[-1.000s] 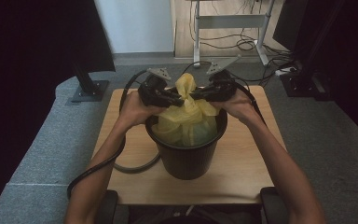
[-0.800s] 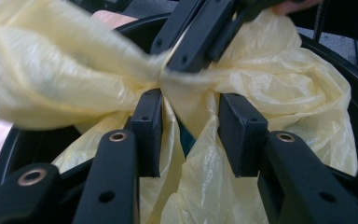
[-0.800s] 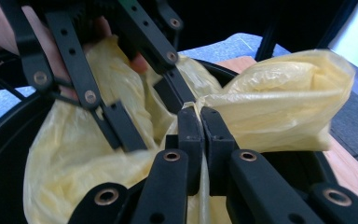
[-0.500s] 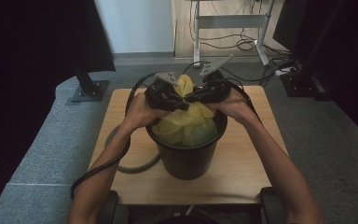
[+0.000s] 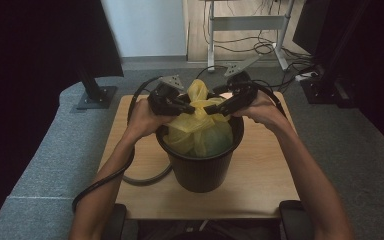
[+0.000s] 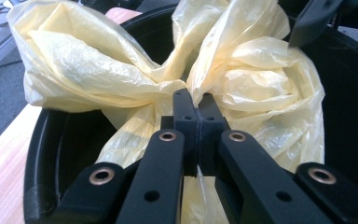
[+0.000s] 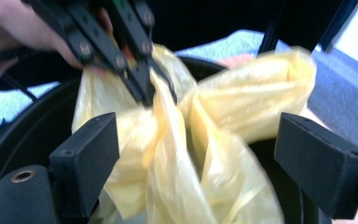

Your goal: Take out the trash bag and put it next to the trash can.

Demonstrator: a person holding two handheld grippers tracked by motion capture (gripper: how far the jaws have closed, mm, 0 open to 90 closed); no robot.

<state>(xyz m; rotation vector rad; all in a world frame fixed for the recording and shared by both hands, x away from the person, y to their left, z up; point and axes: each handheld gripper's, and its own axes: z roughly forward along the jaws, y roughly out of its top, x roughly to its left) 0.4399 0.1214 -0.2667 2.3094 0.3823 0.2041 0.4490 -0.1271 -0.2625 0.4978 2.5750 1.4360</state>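
Note:
A black bin [image 5: 200, 170] stands mid-table with a yellow plastic bag [image 5: 200, 130] bunched inside it, its loose ends sticking up over the rim. My left gripper [image 5: 189, 107] reaches in from the left and is shut on a gathered twist of the bag [image 6: 121, 70]; the left gripper view shows the jaws [image 6: 196, 102] pressed together on the plastic. My right gripper [image 5: 211, 107] comes in from the right, level with the bag's top. In the right gripper view it [image 7: 200, 158] stands open, its jaws wide apart either side of the bag [image 7: 233, 107], with the left gripper [image 7: 144, 88] pinching plastic beyond.
The bin sits on a small wooden table [image 5: 260, 190]. A black cable [image 5: 145, 177] loops on the table to the left of the bin. A dark stand base [image 5: 95, 95] is on the grey floor at the far left, and a metal desk frame [image 5: 245, 22] with cables stands behind.
Both hands have shifted only slightly around the top of the bag, drawing a little closer together. The left gripper keeps its hold on the plastic.

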